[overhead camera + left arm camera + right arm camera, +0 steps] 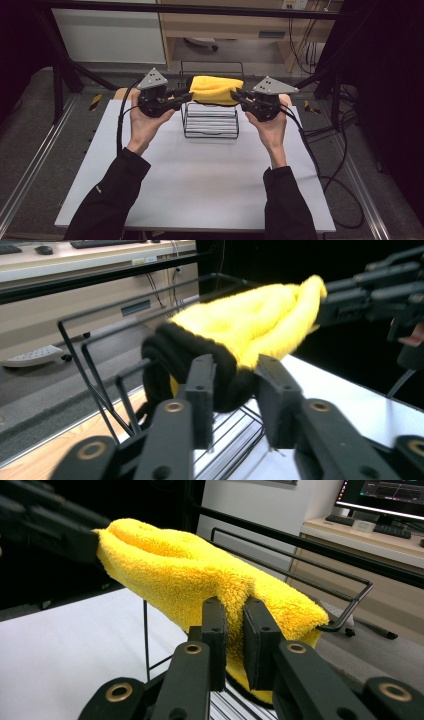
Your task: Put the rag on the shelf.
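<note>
- A white table (pixel 200 175) stands in a dim room, with grey floor and pale furniture behind it and black frame bars around it
- High view: a black wire rack (pixel 210 120) sits near the table's far edge, and a folded yellow towel (pixel 216 89) rests across its top, held from both ends
- High view: the left gripper (pixel 186 95) reaches in from the left and the right gripper (pixel 237 95) from the right, each in a hand with a dark sleeve, a grey plate on top of each; from up here the jaw gaps are too small to read
- Left gripper view: close up, the towel (pixel 250 322) has a black edge (pixel 220 365) that lies between the two jaws; they stand somewhat apart and look loose around the cloth, not clearly pressing it
- Same view: the rack's wires (pixel 100 370) run off to the left, and the right gripper (pixel 325 307) bites the far yellow end
- Right gripper view: the jaws are close together, pinching a fold of the towel (pixel 200 575) between them
- Same view: the rack's top bar (pixel 320 587) passes under the cloth, a desk with a monitor (pixel 380 495) shows behind, and the left gripper (pixel 95 542) is a dark blur at the far end
</note>
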A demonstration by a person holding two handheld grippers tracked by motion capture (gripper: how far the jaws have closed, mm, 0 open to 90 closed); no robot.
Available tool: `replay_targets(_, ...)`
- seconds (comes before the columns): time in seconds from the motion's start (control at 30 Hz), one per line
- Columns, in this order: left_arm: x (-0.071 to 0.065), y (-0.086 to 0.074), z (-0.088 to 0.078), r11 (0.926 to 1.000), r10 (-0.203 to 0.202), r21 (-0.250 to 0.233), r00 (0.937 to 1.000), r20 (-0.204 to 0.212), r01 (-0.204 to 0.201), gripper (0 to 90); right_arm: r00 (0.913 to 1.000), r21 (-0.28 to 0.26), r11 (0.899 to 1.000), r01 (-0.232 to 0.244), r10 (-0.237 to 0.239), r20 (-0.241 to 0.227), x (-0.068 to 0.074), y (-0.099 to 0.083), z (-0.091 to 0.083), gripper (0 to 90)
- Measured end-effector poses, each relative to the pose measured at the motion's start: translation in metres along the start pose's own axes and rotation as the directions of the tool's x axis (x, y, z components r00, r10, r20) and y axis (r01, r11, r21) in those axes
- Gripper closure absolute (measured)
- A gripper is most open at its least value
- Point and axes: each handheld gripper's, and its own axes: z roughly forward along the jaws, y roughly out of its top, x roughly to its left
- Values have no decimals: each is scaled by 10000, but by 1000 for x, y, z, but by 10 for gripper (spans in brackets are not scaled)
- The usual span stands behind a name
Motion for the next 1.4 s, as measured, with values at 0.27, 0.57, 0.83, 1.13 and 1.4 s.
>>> replay_targets(0.27, -3, 15, 10, 9985, -119, 532, 9999, -110, 124, 654, 9997, 32, 9997, 257, -257, 20, 2, -4, 1, 814)
replay_targets(0.57, -3, 0, 28, 9926, -211, 1190, 9995, -251, 239, 863, 9988, 116, 9987, 493, -492, -39, 4, -7, 1, 800)
replay_targets(0.83, -9, -4, 25, 9904, 108, 1383, 9995, -285, -67, 889, 9992, 77, 9996, 273, -271, -289, 6, -6, -8, 701)
replay_targets(1.13, -10, -19, 34, 9877, 68, 1562, 9998, -181, -39, 884, 9965, 169, 9970, -756, 761, -333, 6, -4, -19, 538)
replay_targets(1.4, -5, -26, 32, 9908, 67, 1354, 9986, -531, 5, 686, 9863, 921, 9832, -1574, 1519, 643, 1, -31, 10, 492)
